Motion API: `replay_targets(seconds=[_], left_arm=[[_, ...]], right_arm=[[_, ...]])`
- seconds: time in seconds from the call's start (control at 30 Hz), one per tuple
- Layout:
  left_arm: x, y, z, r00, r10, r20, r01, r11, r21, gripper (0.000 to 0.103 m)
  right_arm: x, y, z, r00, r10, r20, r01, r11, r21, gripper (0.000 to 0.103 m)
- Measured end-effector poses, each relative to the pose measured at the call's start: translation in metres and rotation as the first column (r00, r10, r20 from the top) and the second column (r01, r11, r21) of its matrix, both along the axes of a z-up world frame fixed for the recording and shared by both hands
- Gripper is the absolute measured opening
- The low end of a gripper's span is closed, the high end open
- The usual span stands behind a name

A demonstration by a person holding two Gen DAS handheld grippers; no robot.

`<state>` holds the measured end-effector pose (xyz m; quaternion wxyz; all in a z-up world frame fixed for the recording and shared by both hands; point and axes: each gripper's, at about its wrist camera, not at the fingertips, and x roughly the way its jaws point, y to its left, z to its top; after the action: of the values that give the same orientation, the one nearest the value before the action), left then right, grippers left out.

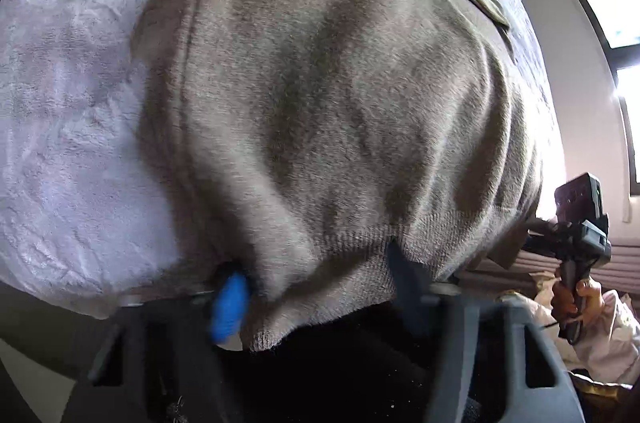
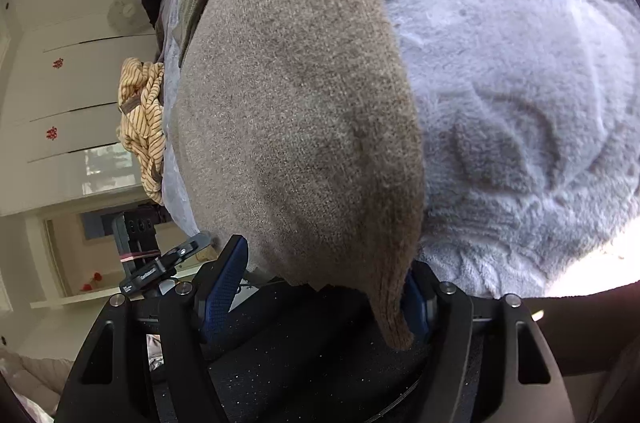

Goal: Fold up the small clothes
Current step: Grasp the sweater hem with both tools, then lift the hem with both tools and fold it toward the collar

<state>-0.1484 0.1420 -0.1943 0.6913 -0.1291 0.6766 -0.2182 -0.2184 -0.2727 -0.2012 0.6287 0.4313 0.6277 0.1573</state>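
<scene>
- Taupe knit: a fuzzy brown garment [image 1: 340, 103] lies spread over a pale lavender fleece blanket [image 1: 60, 123], its ribbed hem nearest the cameras.
- In the left wrist view, the hem drapes down between the fingers of the left gripper [image 1: 316, 287]. The jaws stand apart; the blue pad [image 1: 230, 307] touches the cloth on one side and the dark finger presses into it on the other. Motion blur softens this.
- In the right wrist view, the garment [image 2: 304, 103] bulges over the right gripper [image 2: 326, 287]. Its jaws are wide apart, and one corner of the hem hangs down against the right-hand blue pad [image 2: 414, 299], while the other finger [image 2: 224, 287] sits just beside the cloth edge.
- A yellow striped cloth [image 2: 142, 119] lies bunched beyond the garment's far edge.
</scene>
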Motion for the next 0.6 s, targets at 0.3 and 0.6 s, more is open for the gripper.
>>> replay_targets(seconds=[0.3, 0.6], left_arm=[[0.009, 0.019, 0.023, 0.998, 0.055, -0.024, -0.059, 0.973, -0.224, 0.011], [0.042, 0.04, 0.07, 0.988, 0.152, 0.02, -0.134, 0.92, -0.367, 0.011]], right_arm=[[-0.009, 0.001, 0.025, 0.998, -0.026, 0.05, 0.023, 0.997, 0.074, 0.011], [0.029, -0.008, 0.086, 0.969, -0.14, 0.202, 0.091, 0.968, 0.235, 0.011]])
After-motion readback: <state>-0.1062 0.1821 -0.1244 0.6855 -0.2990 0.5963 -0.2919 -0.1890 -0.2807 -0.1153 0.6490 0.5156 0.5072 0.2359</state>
